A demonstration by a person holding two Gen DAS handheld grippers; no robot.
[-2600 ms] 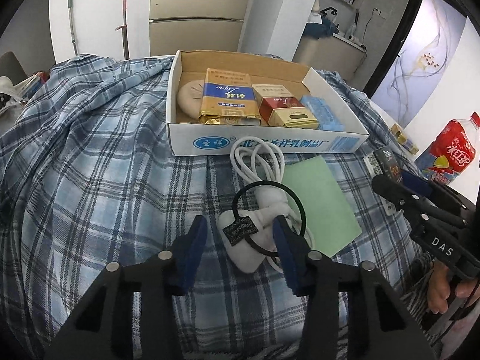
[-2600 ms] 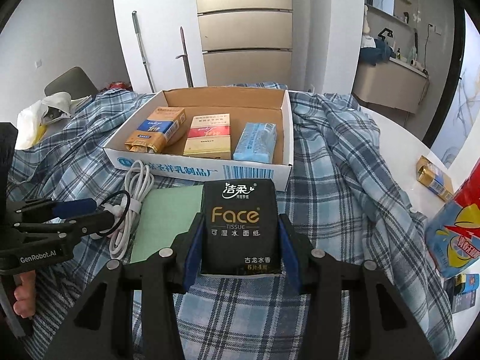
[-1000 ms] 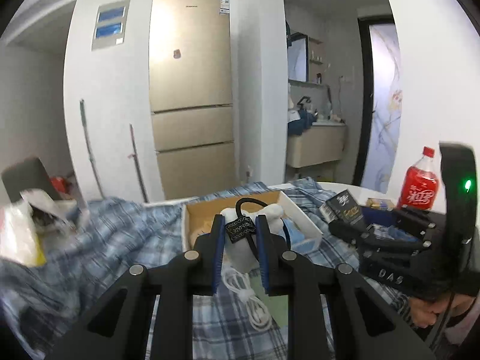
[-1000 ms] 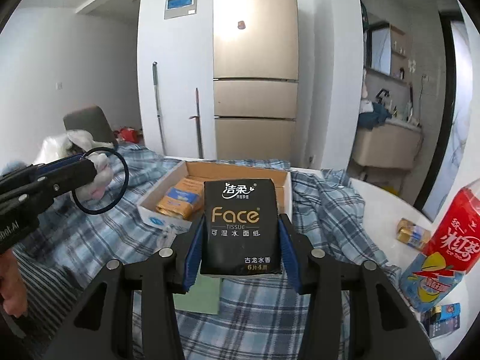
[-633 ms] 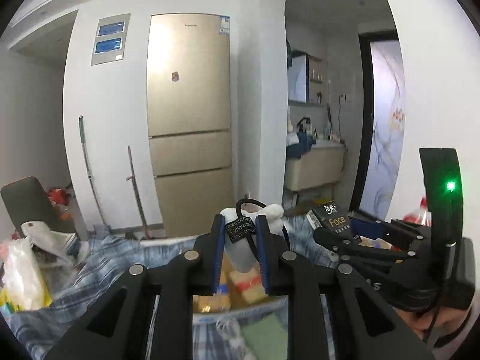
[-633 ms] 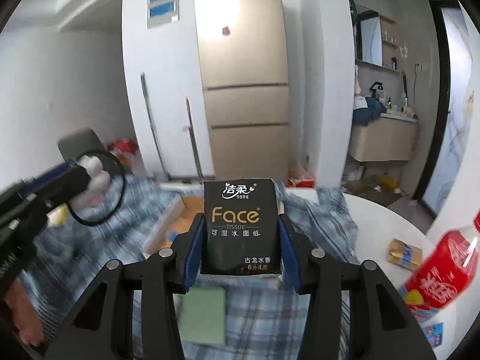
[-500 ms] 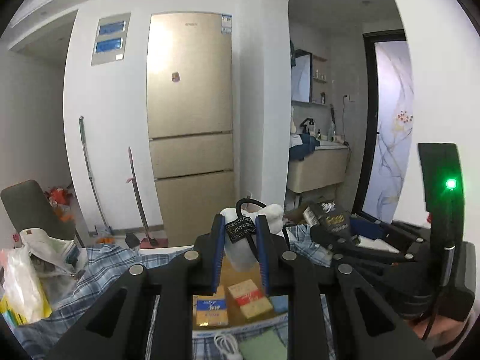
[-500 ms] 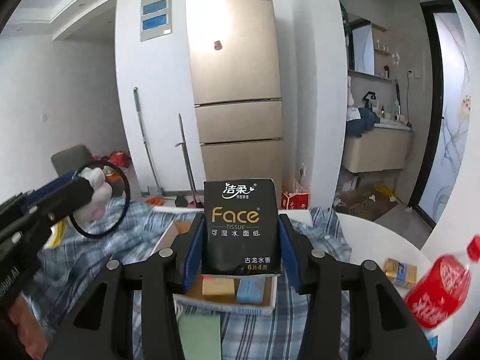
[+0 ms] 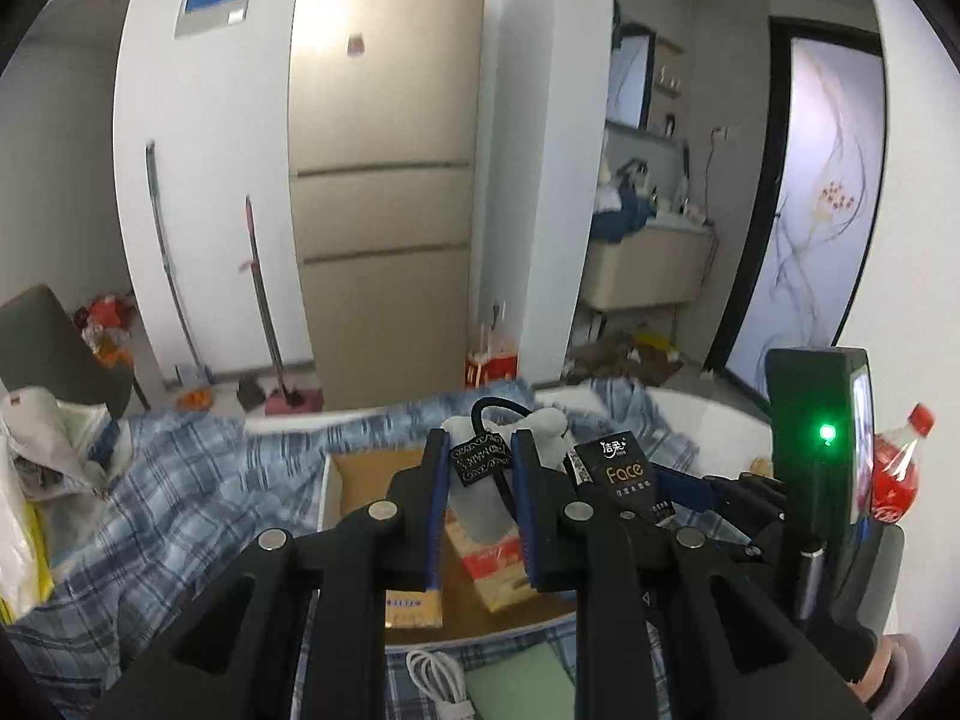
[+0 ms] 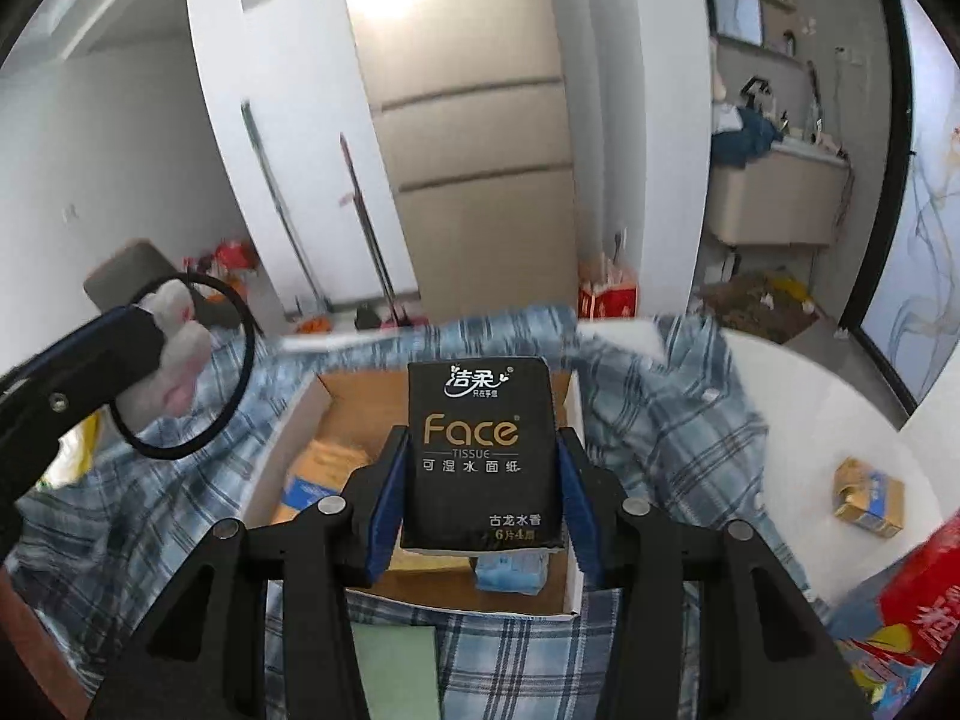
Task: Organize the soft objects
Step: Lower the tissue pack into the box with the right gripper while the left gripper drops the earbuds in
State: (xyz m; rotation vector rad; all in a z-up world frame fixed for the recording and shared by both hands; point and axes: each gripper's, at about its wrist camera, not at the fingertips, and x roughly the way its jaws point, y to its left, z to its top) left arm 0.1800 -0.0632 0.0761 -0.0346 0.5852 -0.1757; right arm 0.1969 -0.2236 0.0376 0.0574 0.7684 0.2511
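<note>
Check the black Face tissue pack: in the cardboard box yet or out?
Out. The black Face tissue pack is clamped upright in the right gripper, held above the open cardboard box.

Plaid-covered table [image 10: 690,438]: cardboard box [image 10: 573,540], probably notepad [image 10: 396,666]

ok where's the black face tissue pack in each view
Left wrist: the black tissue pack sits right of centre, held in the right tool, just beside the left tool's load.
Right wrist: the pack fills the centre, clamped between the right tool's fingers.
Shared landmark: the open cardboard box on the plaid cloth.
</note>
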